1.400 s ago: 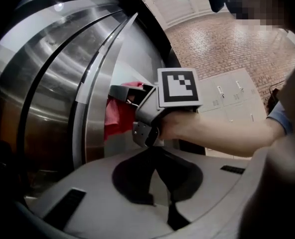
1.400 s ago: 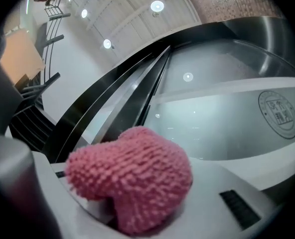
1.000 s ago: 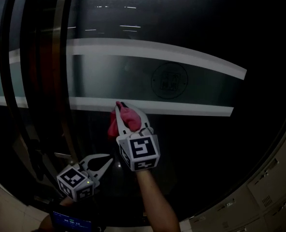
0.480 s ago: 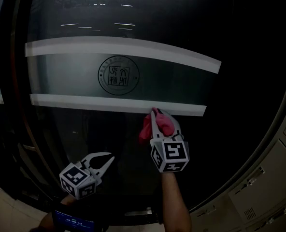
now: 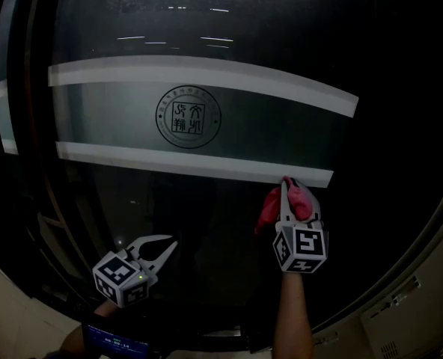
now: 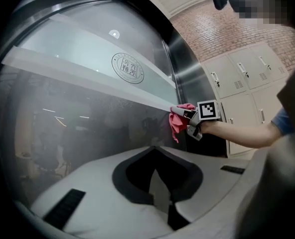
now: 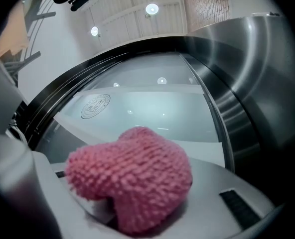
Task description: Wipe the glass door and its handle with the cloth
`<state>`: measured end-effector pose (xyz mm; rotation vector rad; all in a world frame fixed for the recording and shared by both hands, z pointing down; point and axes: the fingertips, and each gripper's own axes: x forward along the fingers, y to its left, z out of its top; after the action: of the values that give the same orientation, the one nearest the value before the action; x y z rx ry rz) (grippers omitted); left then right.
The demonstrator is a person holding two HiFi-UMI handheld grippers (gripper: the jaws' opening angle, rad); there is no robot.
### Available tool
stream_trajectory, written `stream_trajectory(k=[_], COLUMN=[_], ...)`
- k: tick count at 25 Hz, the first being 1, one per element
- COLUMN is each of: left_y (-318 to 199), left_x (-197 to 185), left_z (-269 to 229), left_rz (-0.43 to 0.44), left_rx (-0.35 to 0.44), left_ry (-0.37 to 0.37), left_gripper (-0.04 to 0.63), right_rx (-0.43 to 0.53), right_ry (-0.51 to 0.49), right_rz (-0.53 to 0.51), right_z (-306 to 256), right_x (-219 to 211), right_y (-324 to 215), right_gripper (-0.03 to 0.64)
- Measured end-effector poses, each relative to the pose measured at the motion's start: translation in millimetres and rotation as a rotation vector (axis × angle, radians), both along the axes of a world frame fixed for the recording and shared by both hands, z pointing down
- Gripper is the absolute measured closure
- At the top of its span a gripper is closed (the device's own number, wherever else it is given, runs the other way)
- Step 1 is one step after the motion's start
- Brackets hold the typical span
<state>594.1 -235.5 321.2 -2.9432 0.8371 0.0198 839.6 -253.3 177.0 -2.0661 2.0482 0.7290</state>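
Dark glass fills most of the head view. The glass door (image 5: 206, 223) is crossed by a frosted band (image 5: 281, 126) edged above and below by pale stripes, and a round emblem (image 5: 188, 117) is printed on the band. Dark upright bars (image 5: 27, 126) are seen at the door's left side. At its right side a brushed metal frame (image 7: 252, 83) is met by grey lockers (image 6: 242, 78), with a brick wall (image 6: 222, 24) above them. Round ceiling lights (image 7: 151, 8) are lit overhead, and faint reflections are carried by the pane.

The cloth (image 5: 269, 208), pink and knobbly, is clamped in the right tool (image 5: 290, 197) and is held against the glass at the lower stripe, near that stripe's right end. The left tool (image 5: 172, 239) is held lower and to the left, well apart from the cloth. Its jaws are closed tip to tip, and only a bare hollow is left between them.
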Motion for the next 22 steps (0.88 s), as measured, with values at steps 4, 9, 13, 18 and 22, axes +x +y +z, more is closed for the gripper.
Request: stream_trajectory(k=[4,9,13,18,22], left_y=[0.6,-7.6,-9.9,-17.2,-20.3], left_x=[-15.3,-61.9,-114.7,-192.2,-237.2], left_z=[-5.0,-2.9,-4.9,-2.1,0.7], left_rz=[-0.034,-0.117,-0.204,-0.317,-0.353], left_rx=[-0.002,0.033,0.036,0.056,0.054], left_ry=[0.013,0.042,0.057,0.065,0.062], left_gripper=[0.586,0.586,0.586,0.586,0.586], right_rx=[0.041,0.105,0.049,-0.049,-0.082], right_ry=[-0.008,0.015,0.020,0.027,0.062], right_rz=[-0.005,-0.197,-0.380,-0.549,-0.590], right_z=[-6.2,4.5,34.2,64.3,73.2], right_x=[-21.2,-140.1,-262.3,-396.3,-468.0], right_y=[9.3,16.3,-3.4,-41.5,-67.0], right_gripper=[0.567,0.566,0.566,0.566,0.566])
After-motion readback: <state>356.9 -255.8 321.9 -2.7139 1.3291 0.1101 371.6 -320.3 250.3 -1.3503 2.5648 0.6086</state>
